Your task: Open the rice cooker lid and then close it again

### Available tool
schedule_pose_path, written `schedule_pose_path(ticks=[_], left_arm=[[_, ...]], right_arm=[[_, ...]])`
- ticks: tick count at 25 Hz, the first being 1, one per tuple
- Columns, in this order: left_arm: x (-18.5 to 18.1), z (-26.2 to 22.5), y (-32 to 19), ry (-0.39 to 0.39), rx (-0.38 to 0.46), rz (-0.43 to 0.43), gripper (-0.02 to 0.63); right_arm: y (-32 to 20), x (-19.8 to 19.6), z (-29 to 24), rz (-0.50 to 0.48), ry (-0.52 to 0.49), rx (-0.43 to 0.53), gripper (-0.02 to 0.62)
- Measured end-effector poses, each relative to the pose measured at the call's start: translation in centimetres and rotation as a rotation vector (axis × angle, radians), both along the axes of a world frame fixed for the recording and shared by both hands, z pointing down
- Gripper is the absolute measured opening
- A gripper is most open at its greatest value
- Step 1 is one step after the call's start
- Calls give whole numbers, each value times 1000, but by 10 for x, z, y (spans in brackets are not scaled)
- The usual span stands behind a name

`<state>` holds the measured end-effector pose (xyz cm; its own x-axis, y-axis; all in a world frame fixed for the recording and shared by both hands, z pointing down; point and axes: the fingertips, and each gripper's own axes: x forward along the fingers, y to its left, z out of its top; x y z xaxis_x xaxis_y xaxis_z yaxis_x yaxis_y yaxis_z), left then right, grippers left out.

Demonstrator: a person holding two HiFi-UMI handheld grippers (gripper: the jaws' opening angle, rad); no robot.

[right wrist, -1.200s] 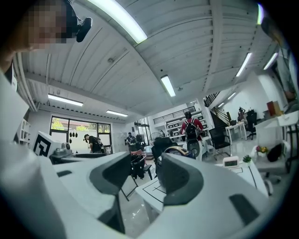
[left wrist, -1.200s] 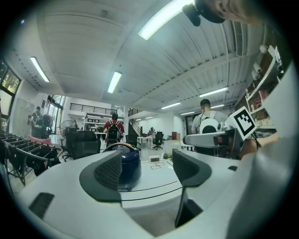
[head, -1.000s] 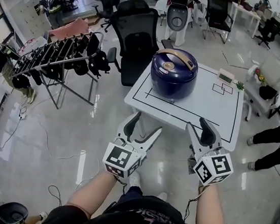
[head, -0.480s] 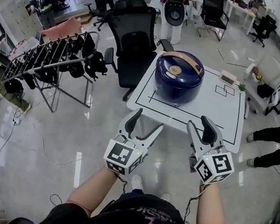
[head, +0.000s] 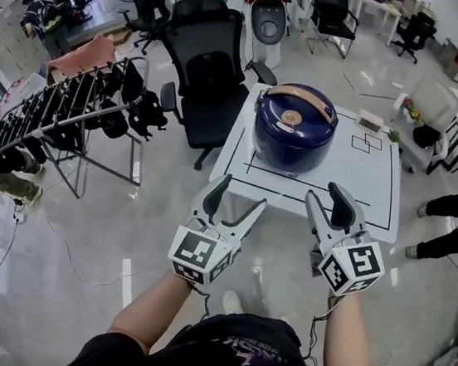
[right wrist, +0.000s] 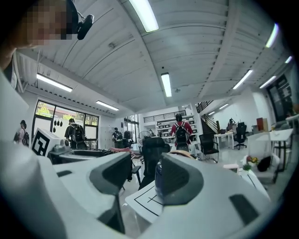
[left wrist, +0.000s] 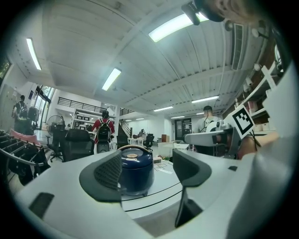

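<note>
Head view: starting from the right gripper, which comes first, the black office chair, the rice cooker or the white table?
From the right gripper:
1. white table, its near edge just ahead.
2. rice cooker, on the table's left part.
3. black office chair, beyond the table's far left corner.

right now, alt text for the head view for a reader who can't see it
A closed dark blue round rice cooker with a tan handle sits on a white table marked with black lines. The left claw and right claw hover open and empty in front of it.
</note>
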<state>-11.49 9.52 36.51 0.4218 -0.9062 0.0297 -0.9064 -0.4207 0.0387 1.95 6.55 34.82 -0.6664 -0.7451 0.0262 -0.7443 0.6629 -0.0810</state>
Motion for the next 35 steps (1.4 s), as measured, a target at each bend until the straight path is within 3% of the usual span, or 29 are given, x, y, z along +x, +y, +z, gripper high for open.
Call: schedule_pose_path(ticks=[6,18,26,35], left_arm=[[-16,-5,-6,7,11,21,329],[-16,-11,-29,4,25,41,329],[-5,-15,-65,-15,31,16,328],[32,-12,-135,-34,16,-10,328]], right_arm=[[-2,-15,-4,24,7,2,192],[-25,-15,-6,39,5,2,192],[-67,-2,-7,18,-6,0,192],[-142,33,-1,-9,-26,-17,192]])
